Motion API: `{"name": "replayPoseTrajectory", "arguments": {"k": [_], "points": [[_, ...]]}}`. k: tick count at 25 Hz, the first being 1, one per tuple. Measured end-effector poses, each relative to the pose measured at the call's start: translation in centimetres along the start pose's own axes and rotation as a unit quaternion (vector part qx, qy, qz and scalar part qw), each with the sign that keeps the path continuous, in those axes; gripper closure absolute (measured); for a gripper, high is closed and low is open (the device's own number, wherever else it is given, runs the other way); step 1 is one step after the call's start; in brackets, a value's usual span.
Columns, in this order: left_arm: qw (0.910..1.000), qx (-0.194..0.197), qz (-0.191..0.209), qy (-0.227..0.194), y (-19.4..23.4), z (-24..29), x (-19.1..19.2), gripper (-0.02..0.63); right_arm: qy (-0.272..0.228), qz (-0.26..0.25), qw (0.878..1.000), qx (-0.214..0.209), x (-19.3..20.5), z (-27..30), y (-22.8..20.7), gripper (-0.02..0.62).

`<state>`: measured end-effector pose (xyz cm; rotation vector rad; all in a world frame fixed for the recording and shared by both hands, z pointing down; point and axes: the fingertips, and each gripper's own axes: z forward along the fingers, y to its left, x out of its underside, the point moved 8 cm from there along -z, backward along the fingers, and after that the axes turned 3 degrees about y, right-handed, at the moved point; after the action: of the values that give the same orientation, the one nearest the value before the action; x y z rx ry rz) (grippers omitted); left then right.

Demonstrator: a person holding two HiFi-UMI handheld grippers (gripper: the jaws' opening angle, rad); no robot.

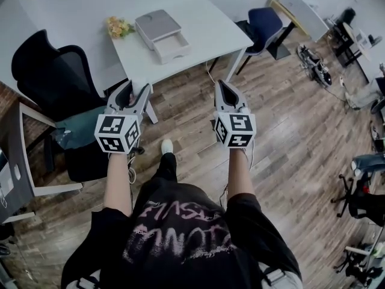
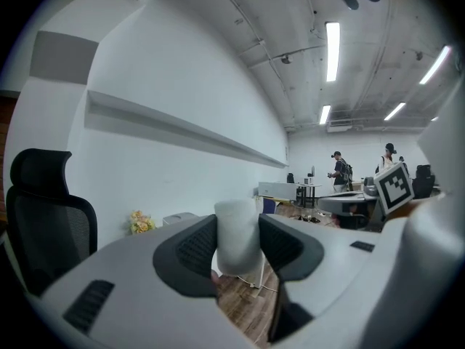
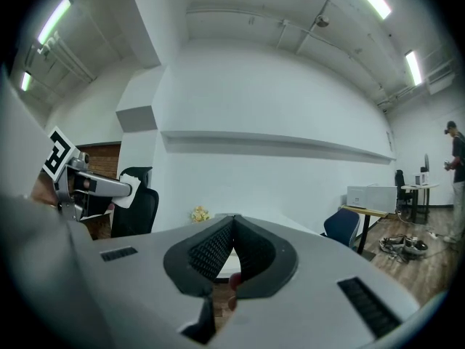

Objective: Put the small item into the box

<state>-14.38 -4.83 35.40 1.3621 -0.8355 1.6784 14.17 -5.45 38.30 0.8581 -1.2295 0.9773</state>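
Note:
My left gripper (image 1: 138, 91) is shut on a small white item (image 1: 138, 85), held over the wooden floor just short of the white table (image 1: 204, 17). In the left gripper view the white item (image 2: 236, 237) stands upright between the two pads. The grey and white box (image 1: 162, 35) lies on the table, its tray part open toward me; it also shows as the box (image 2: 180, 217) past the left jaw. My right gripper (image 1: 224, 85) hangs level with the left one, shut and empty, pads (image 3: 218, 247) pressed together.
Yellow flowers (image 1: 118, 26) lie on the table left of the box. A black office chair (image 1: 53, 71) stands at the left, a blue chair (image 1: 263, 24) at the table's right end. People stand far off (image 2: 340, 171) among desks.

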Motion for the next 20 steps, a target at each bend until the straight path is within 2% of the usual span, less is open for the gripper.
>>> {"name": "replayPoseTrajectory", "arguments": {"k": [20], "points": [[0.9990,0.025,0.003,0.037,11.6,16.6,-2.7,0.428,0.019,0.000,1.000,0.000,-2.9,19.3,-3.4,0.586]]}}
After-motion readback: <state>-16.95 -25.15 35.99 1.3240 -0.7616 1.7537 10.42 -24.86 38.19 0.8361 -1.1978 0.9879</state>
